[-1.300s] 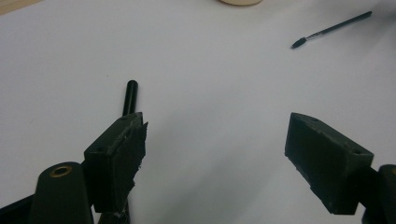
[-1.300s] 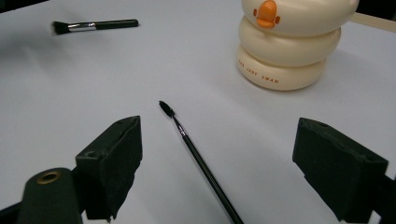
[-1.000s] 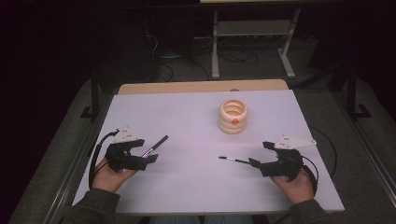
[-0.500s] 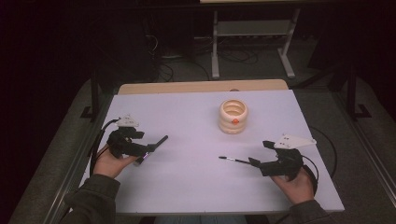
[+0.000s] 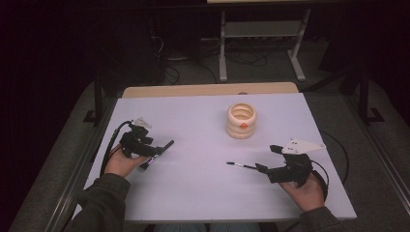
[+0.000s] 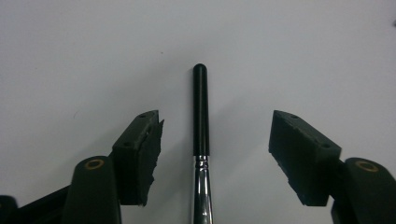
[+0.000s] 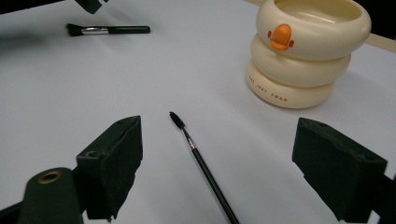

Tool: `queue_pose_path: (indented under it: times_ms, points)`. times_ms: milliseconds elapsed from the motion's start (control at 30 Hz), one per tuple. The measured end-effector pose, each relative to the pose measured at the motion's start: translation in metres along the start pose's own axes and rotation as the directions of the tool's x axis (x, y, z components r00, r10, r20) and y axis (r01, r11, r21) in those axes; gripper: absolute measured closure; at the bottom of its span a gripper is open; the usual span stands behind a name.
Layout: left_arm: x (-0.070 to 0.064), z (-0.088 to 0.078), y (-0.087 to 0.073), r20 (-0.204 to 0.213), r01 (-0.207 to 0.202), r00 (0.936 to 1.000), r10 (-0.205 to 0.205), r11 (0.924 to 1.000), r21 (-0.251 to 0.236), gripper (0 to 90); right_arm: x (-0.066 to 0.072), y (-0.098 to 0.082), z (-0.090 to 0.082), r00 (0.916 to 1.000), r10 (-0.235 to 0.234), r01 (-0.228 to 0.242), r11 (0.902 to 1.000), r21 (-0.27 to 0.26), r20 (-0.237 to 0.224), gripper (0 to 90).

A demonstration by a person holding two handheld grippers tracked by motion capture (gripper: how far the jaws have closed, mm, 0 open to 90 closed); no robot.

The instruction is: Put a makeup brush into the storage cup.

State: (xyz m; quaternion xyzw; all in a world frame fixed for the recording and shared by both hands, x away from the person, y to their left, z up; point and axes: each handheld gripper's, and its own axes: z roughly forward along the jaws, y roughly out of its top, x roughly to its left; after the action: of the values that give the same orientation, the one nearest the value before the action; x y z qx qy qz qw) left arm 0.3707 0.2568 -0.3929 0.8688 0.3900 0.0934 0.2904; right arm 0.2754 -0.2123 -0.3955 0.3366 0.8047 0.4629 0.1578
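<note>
High view, left gripper (image 5: 157,153): lower left of frame, jaws have just been closing around the makeup brush (image 5: 162,147), which lies on the bench (image 5: 193,193).
Left gripper view, makeup brush (image 6: 201,135): centre frame between parted jaws, untouched; light, stiff, probably slick; grip the black handle.
Right gripper view, right gripper (image 7: 217,172): jaws open astride thin mascara wand (image 7: 201,163), centre frame.

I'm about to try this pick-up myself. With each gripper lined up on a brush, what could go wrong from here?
1. The left gripper jaws have just been closing around the thick brush without touching it; its round handle may roll or skid on the smooth table.
2. The thin brush between the right gripper open jaws lies flat, so the pads may slip over it.
3. The cream holder stands near; a swing might knock it.
</note>
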Motion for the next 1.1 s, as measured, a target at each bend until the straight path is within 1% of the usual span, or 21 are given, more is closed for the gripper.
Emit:
queue_pose_path:
  times_ms: [100, 167, 233, 300, 333, 400, 433, 533, 567, 600, 633, 667, 700, 733, 833, 867, 900, 933, 967, 1000, 1100]
  points:
    - [0.002, 0.004, 0.001, 0.009, 0.010, 0.9999, -0.010, 0.9999, 0.008, 38.8, 0.000, 0.000, 0.000, 1.0000, -0.009, 0.009, 1.0000, -0.001, -0.002, 15.4]
    - [0.004, 0.010, 0.002, 0.004, 0.000, 1.0000, 0.000, 0.9989, 0.048, 39.8, 0.000, 0.001, 0.000, 0.9999, -0.011, 0.011, 0.9999, 0.000, -0.006, 15.5]
    - [0.005, 0.012, 0.004, 0.006, -0.009, 0.9999, 0.008, 0.9983, 0.058, 41.1, 0.000, 0.001, 0.001, 0.9999, -0.012, 0.012, 0.9999, 0.004, -0.008, 15.5]
    - [0.004, 0.014, 0.006, 0.007, -0.007, 1.0000, 0.007, 0.9980, 0.063, 42.6, 0.001, 0.001, 0.001, 0.9999, -0.013, 0.013, 0.9999, 0.006, -0.010, 15.5]
    - [0.004, 0.017, 0.009, -0.002, -0.021, 0.9998, 0.021, 0.9962, 0.085, 42.6, 0.001, 0.001, 0.001, 0.9999, -0.012, 0.012, 0.9999, 0.011, -0.011, 15.4]
    - [0.003, 0.021, 0.010, -0.003, -0.012, 0.9999, 0.012, 0.9967, 0.081, 45.1, 0.001, 0.001, 0.001, 0.9998, -0.015, 0.015, 0.9999, 0.008, -0.011, 15.5]
    - [0.003, 0.021, 0.010, -0.002, -0.022, 0.9998, 0.022, 0.9953, 0.094, 46.3, 0.000, 0.001, 0.000, 0.9998, -0.013, 0.013, 0.9999, 0.006, -0.012, 15.5]
    - [0.003, 0.026, 0.009, -0.001, -0.018, 0.9998, 0.018, 0.9923, 0.123, 48.8, 0.000, 0.001, -0.001, 0.9999, -0.007, 0.007, 1.0000, 0.001, -0.011, 15.5]
    - [0.005, 0.026, 0.009, 0.000, -0.036, 0.9993, 0.037, 0.9893, 0.141, 50.7, -0.001, 0.002, -0.001, 0.9999, -0.013, 0.013, 0.9999, -0.002, -0.011, 15.4]
    - [0.005, 0.026, 0.009, 0.000, -0.036, 0.9993, 0.037, 0.9893, 0.141, 51.1, -0.001, 0.002, -0.001, 0.9999, -0.013, 0.013, 0.9999, -0.002, -0.011, 15.4]
    - [0.004, 0.029, 0.009, -0.001, -0.014, 0.9999, 0.014, 0.9908, 0.134, 51.1, -0.001, 0.002, -0.001, 0.9999, -0.011, 0.011, 0.9999, -0.001, -0.011, 15.4]
    - [0.004, 0.031, 0.009, -0.007, -0.005, 1.0000, 0.006, 0.9906, 0.137, 55.0, 0.000, 0.001, 0.000, 0.9998, -0.012, 0.012, 0.9999, 0.004, -0.013, 15.5]
    - [0.004, 0.031, 0.009, -0.007, -0.005, 1.0000, 0.006, 0.9906, 0.137, 55.2, 0.000, 0.001, 0.000, 0.9998, -0.012, 0.012, 0.9999, 0.004, -0.013, 15.5]
    - [0.005, 0.033, 0.009, -0.012, -0.001, 0.9999, 0.003, 0.9883, 0.152, 56.0, 0.000, 0.001, 0.000, 0.9998, -0.013, 0.013, 0.9999, 0.004, -0.013, 15.5]
    - [0.005, 0.035, 0.008, -0.010, -0.012, 0.9999, 0.014, 0.9856, 0.169, 58.5, 0.001, 0.001, -0.001, 0.9999, -0.009, 0.009, 1.0000, 0.002, -0.014, 15.5]
    - [0.004, 0.036, 0.008, -0.011, -0.003, 0.9999, 0.005, 0.9861, 0.166, 59.6, 0.000, 0.001, -0.001, 0.9998, -0.011, 0.011, 0.9999, 0.002, -0.014, 15.4]
    - [0.004, 0.036, 0.008, -0.008, -0.005, 0.9999, 0.006, 0.9858, 0.168, 61.6, 0.000, 0.001, -0.001, 0.9999, -0.011, 0.011, 0.9999, 0.002, -0.013, 15.5]
    - [0.005, 0.037, 0.008, -0.012, -0.010, 0.9998, 0.012, 0.9829, 0.184, 63.2, 0.000, 0.001, 0.000, 0.9998, -0.010, 0.010, 0.9999, 0.006, -0.015, 15.5]
    - [0.005, 0.037, 0.008, -0.012, -0.010, 0.9998, 0.012, 0.9829, 0.184, 63.9, 0.000, 0.001, 0.000, 0.9998, -0.010, 0.010, 0.9999, 0.006, -0.015, 15.5]
    - [0.005, 0.038, 0.008, -0.006, 0.003, 1.0000, -0.002, 0.9835, 0.181, 64.8, 0.000, 0.002, 0.000, 0.9999, -0.007, 0.007, 1.0000, 0.007, -0.016, 15.5]
    - [0.005, 0.039, 0.008, -0.006, -0.010, 0.9999, 0.011, 0.9803, 0.197, 66.3, 0.000, 0.002, 0.000, 0.9999, -0.006, 0.006, 1.0000, 0.006, -0.016, 15.5]
